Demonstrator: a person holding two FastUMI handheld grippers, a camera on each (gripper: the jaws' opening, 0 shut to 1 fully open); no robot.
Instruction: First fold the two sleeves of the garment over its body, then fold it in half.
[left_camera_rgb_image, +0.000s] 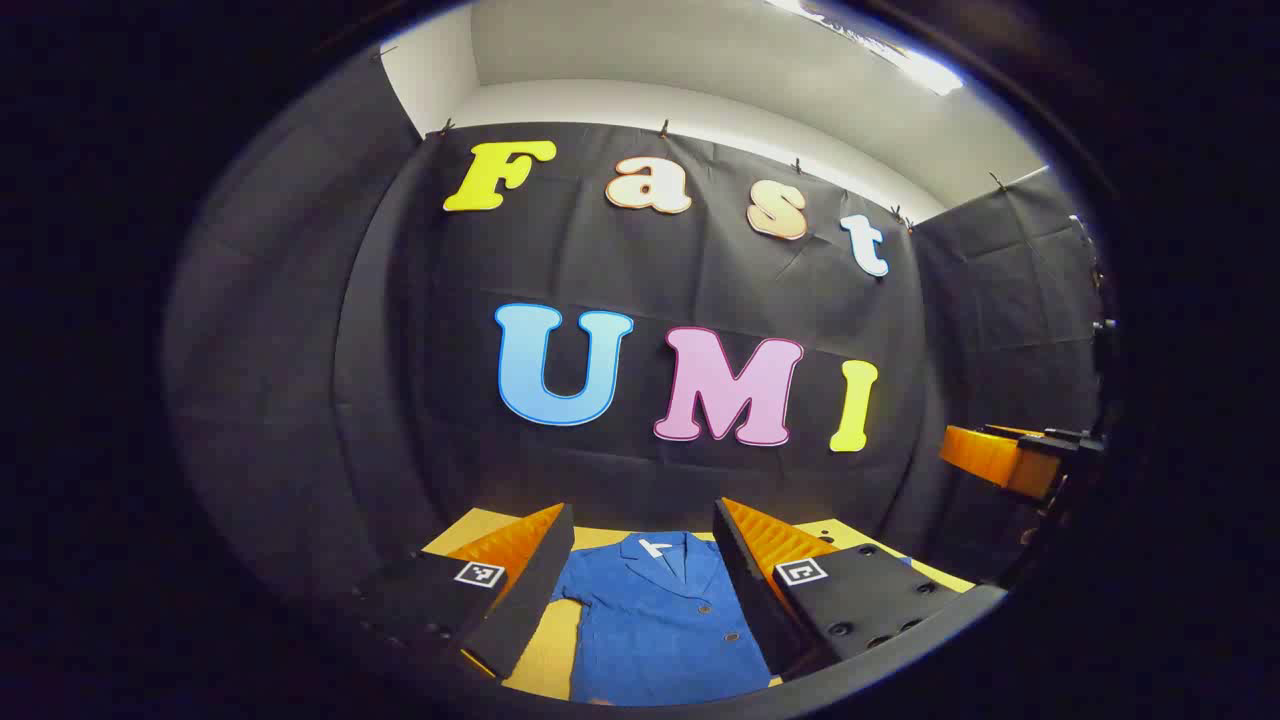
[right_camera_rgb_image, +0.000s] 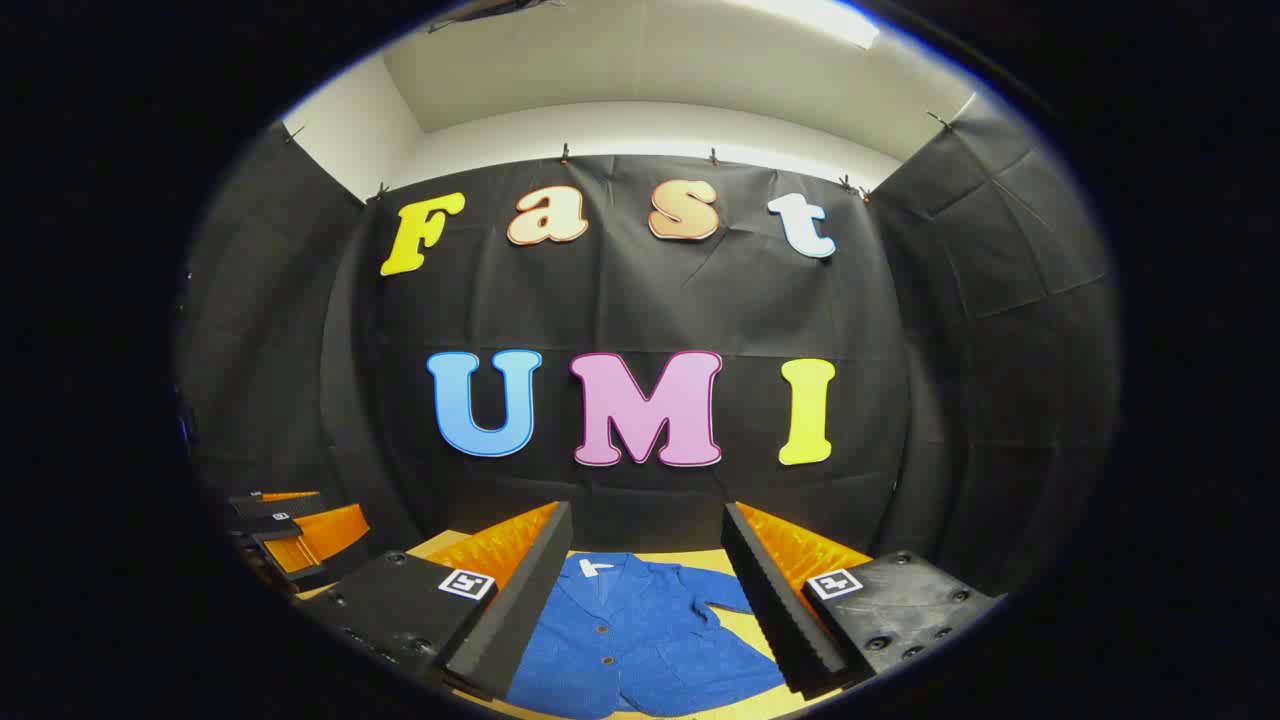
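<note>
A blue short-sleeved buttoned garment (left_camera_rgb_image: 650, 625) lies flat on a yellow table (left_camera_rgb_image: 545, 655), collar toward the back wall. In the left gripper view its left sleeve (left_camera_rgb_image: 567, 590) spreads out sideways, and my left gripper (left_camera_rgb_image: 640, 570) hangs open above it with nothing between its fingers. In the right gripper view the same garment (right_camera_rgb_image: 630, 645) shows with its other sleeve (right_camera_rgb_image: 728, 600) spread out. My right gripper (right_camera_rgb_image: 645, 575) is open above it, holding nothing. The right gripper (left_camera_rgb_image: 1010, 460) also appears at the right edge of the left gripper view, and the left gripper (right_camera_rgb_image: 290, 535) at the lower left of the right gripper view.
Black cloth walls close the booth behind and on both sides. The yellow table (right_camera_rgb_image: 745, 625) runs up to the back wall.
</note>
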